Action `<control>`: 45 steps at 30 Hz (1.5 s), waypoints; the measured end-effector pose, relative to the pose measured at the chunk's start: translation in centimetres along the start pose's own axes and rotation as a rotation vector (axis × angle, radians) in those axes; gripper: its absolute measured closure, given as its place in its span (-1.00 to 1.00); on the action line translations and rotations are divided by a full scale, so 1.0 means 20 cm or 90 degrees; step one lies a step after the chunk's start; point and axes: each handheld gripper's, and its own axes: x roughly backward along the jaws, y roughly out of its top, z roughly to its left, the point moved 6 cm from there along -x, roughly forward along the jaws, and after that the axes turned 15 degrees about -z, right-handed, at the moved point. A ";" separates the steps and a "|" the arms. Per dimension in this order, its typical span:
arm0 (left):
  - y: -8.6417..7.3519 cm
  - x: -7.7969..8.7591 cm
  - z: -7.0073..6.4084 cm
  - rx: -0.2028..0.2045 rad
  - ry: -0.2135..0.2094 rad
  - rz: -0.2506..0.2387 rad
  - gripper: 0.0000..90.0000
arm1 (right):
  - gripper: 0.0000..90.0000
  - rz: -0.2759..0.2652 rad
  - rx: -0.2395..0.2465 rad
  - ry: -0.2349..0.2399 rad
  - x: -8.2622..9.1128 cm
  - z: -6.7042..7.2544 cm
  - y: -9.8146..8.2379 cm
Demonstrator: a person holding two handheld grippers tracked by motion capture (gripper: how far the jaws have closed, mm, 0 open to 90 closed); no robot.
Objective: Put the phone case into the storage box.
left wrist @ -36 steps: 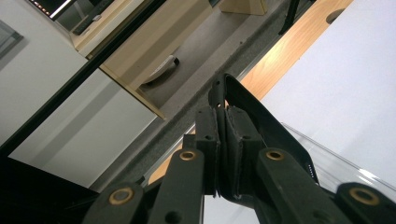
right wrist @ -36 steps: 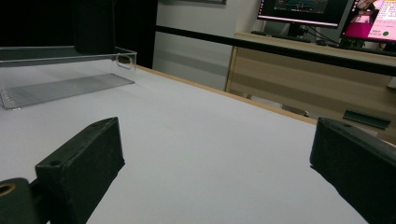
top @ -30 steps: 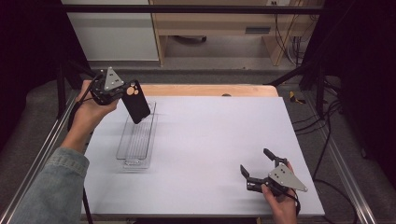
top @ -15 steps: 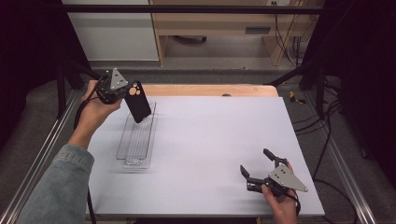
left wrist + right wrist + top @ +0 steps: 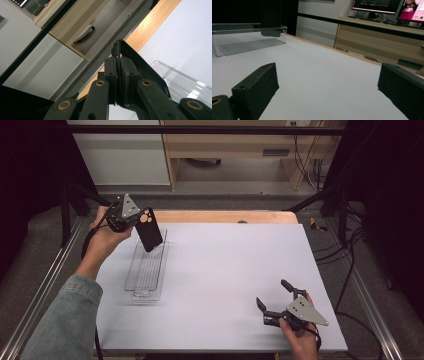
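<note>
Right tool [image 5: 274,298]: nearest to the viewer, at the near right corner of the tabletop, held low in the person's right hand [image 5: 299,340]. Its two black jaws stand wide apart with nothing between them; in the right gripper view they frame bare white surface.

Tabletop [image 5: 235,280]: a white sheet over a wooden board, whose pale wood edge shows along the far side.

Clear tray [image 5: 146,267]: a long, narrow, see-through plastic tray with a ribbed floor, lying on the left part of the tabletop, its length running away from the viewer. It is well apart from the right tool.

Phone case [image 5: 149,230]: a flat black case with orange rings around its camera holes, hanging tilted in the air above the far end of the clear tray. Whether its lower edge touches the tray cannot be told.

Left tool [image 5: 141,218]: beyond the tray's left side, raised in the person's left hand [image 5: 102,237], a denim sleeve [image 5: 62,320] behind it. Its jaws are pressed together on the top edge of the phone case; the left gripper view shows the pads [image 5: 113,72] pinching the thin black edge.
</note>
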 end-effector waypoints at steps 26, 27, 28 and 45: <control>-0.02 -0.06 -0.05 -0.022 -0.005 0.000 0.86 | -0.93 0.001 -0.001 -0.002 0.00 0.00 0.00; -0.02 -0.06 -0.05 -0.023 -0.006 0.001 0.86 | -0.93 0.001 -0.001 -0.002 0.00 0.00 0.00; -0.02 -0.07 -0.06 -0.023 -0.006 0.001 0.86 | -0.93 0.002 -0.001 -0.002 0.00 0.00 0.00; -0.04 -0.09 -0.08 -0.026 -0.006 0.002 0.86 | -0.93 0.003 -0.002 -0.003 0.00 0.00 -0.01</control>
